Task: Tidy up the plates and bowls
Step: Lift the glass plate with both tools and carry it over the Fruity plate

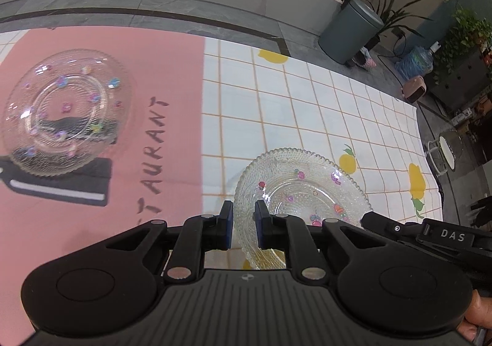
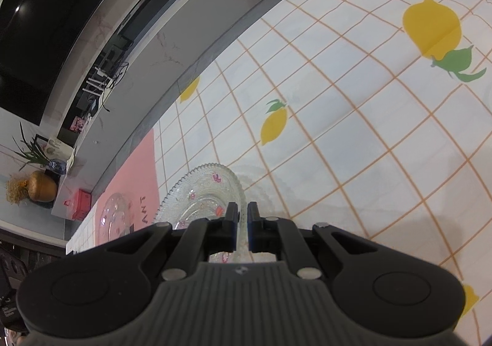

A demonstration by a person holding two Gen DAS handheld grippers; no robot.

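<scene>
The right tool (image 2: 243, 216) pinches the plate (image 2: 209, 192) rim, the left tool (image 1: 243, 220) straddles it half-open; carry it level to the bowl (image 1: 66, 112).

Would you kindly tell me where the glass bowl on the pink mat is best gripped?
Grip the glass bowl by its beaded rim, jaws straddling the thin wall from above on the side facing the left gripper. It sits upright and open, and its rounded body is too wide to span.

Clear beaded glass plate (image 1: 303, 189) with pastel stickers sits on white, orange-gridded, lemon-printed cloth (image 1: 307, 106) beside pink mat (image 1: 160, 75).
</scene>
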